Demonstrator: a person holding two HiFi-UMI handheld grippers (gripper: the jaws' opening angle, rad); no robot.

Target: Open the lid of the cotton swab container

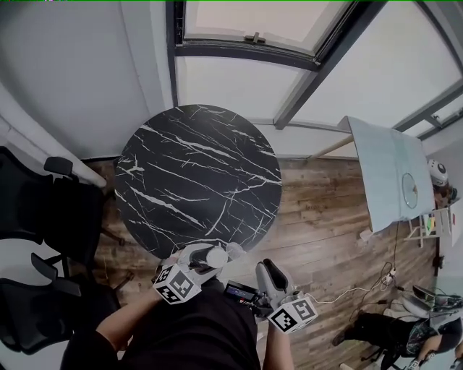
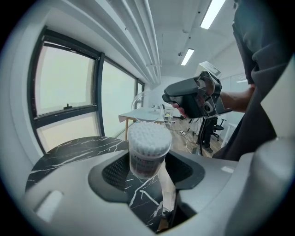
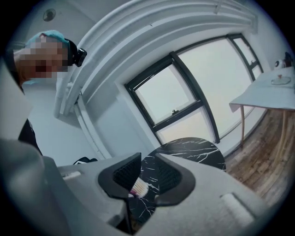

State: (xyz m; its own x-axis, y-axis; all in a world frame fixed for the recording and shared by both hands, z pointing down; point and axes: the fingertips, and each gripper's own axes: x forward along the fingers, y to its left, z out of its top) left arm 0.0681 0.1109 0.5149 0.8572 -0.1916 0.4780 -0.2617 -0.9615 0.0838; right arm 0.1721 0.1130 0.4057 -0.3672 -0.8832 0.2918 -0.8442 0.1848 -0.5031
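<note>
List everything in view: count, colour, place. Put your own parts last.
round table: one, black marble with white veins, centre, in front of the person
cotton swab container: one, clear, white swab tips showing at the top, in the left tool
small item: one, white and pink, against one pad of the right tool; too small to identify
office chairs: two, black, left of the round table
side table: one, pale, right, on the wooden floor
windows: several, dark-framed, beyond the round table
left tool: one, grey, closed on the cotton swab container
right tool: one, grey, grip unclear
</note>
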